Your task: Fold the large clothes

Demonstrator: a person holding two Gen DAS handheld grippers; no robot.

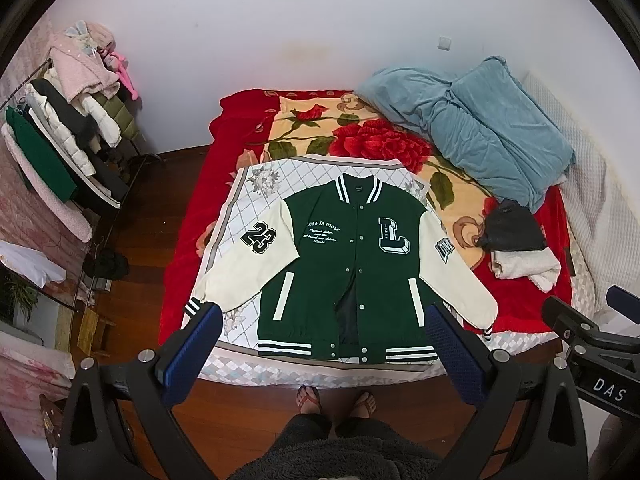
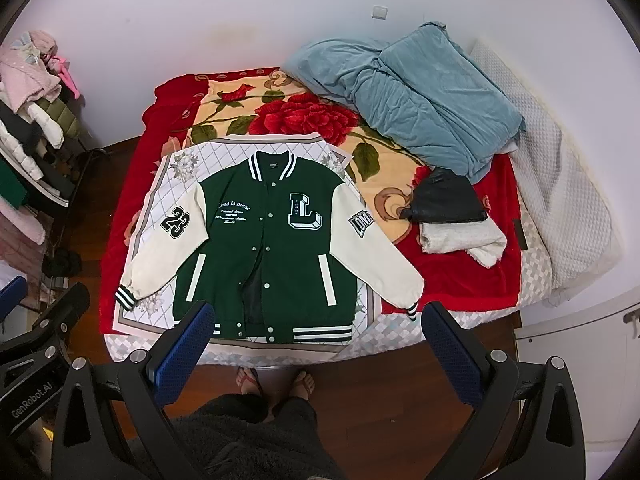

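The jacket [image 1: 352, 256] has a dark green body, cream sleeves, green-and-white striped collar, cuffs and hem, white pocket strips, a black-and-white "23" patch on one sleeve and a green-and-white "L" on the chest; under it a cloth [image 1: 244, 196] is white with a grey diamond grid, grey flowers and a grey-brown border; the blanket [image 2: 288, 120] is red at the edges, cream in the middle, with big red roses and green leaves; the quilt [image 2: 420, 104] is plain dusty blue; the floor [image 1: 132, 208] is reddish-brown wood; the wall [image 2: 240, 8] is white; both grippers' pads [image 1: 192, 356] are blue on black frames.
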